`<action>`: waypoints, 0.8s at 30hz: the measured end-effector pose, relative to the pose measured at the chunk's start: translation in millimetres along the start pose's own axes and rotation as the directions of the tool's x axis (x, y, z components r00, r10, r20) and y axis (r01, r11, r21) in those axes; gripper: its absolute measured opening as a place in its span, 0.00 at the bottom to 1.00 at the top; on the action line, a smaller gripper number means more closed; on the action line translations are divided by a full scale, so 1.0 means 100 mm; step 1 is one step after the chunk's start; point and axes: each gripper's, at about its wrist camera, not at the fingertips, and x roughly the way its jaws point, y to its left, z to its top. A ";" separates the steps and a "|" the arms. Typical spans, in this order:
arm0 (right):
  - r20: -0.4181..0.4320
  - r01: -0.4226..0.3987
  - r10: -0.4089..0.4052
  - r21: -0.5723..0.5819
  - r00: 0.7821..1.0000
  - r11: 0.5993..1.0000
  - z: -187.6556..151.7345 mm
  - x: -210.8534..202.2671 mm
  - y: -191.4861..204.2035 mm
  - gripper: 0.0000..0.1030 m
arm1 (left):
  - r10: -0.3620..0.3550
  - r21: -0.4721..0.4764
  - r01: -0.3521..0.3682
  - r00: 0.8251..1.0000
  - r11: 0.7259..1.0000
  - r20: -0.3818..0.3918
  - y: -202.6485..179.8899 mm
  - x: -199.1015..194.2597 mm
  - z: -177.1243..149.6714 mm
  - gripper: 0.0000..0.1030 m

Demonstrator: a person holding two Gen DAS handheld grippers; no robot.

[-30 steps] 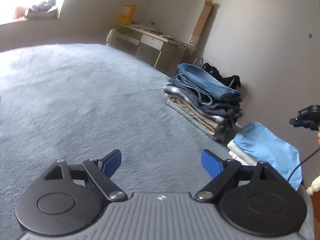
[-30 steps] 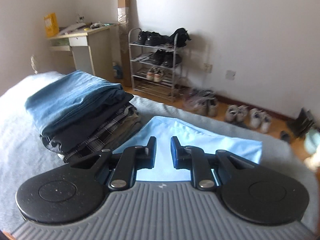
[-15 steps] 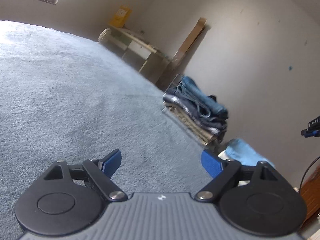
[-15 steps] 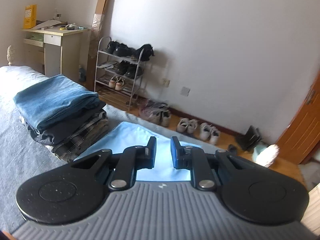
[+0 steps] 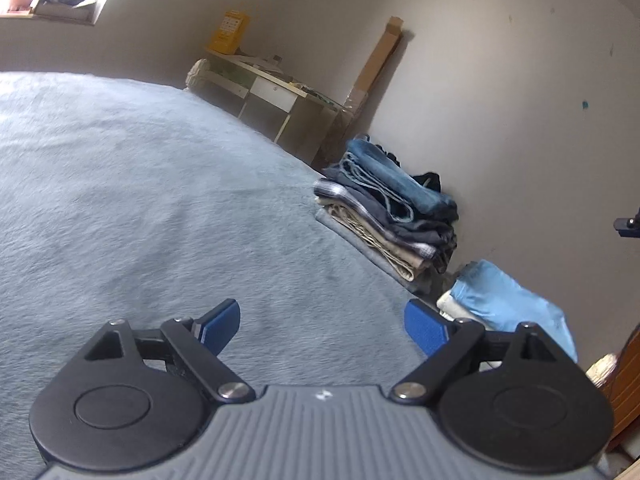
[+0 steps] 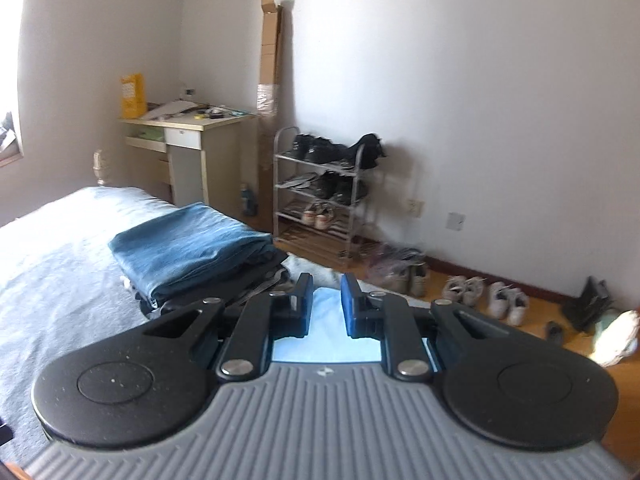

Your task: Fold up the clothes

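Note:
A stack of folded clothes [image 5: 392, 216] with blue jeans [image 6: 188, 244] on top lies at the bed's far edge. Beside it sits a folded light-blue garment [image 5: 504, 300] on a white one. My left gripper [image 5: 320, 312] hovers over the bare grey-blue bed cover [image 5: 140, 200], open wide, with nothing between its blue pads. My right gripper [image 6: 326, 284] hangs above the light-blue garment [image 6: 326, 344]. Its jaws stand a narrow gap apart and hold nothing; the cloth shows through the gap, below them.
Past the bed stand a desk [image 6: 200, 140], a tall cardboard box [image 6: 270, 60] leaning on the wall and a metal shoe rack [image 6: 320, 192]. Several shoes [image 6: 480, 292] lie along the wall on the wooden floor. A brown door edge [image 5: 624, 360] is at the right.
The right gripper has risen and drawn back from the light-blue garment, so more of the room shows. The left gripper dipped low over the bed, then came back up. Neither jaw opening changed.

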 end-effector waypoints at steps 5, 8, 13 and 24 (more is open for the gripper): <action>0.012 -0.041 0.042 -0.029 0.999 0.999 -0.41 0.30 -0.49 0.14 | 0.053 0.121 -0.052 0.999 0.991 -0.005 -0.49 0.15 -0.05 0.87; -0.013 -0.094 0.094 -0.020 0.995 0.995 -0.66 0.54 -0.83 0.14 | 0.081 0.190 -0.074 0.996 0.979 -0.031 -0.85 0.33 0.03 0.87; -0.001 -0.229 0.230 -0.052 0.973 0.972 -0.92 0.81 -1.29 0.14 | 0.084 0.308 -0.041 0.989 0.951 -0.126 -1.58 0.94 0.26 0.87; -0.016 -0.425 0.454 -0.383 0.891 0.820 -1.33 1.30 -1.53 0.14 | 0.083 0.420 0.001 0.980 0.907 -0.183 -3.09 2.65 0.11 0.85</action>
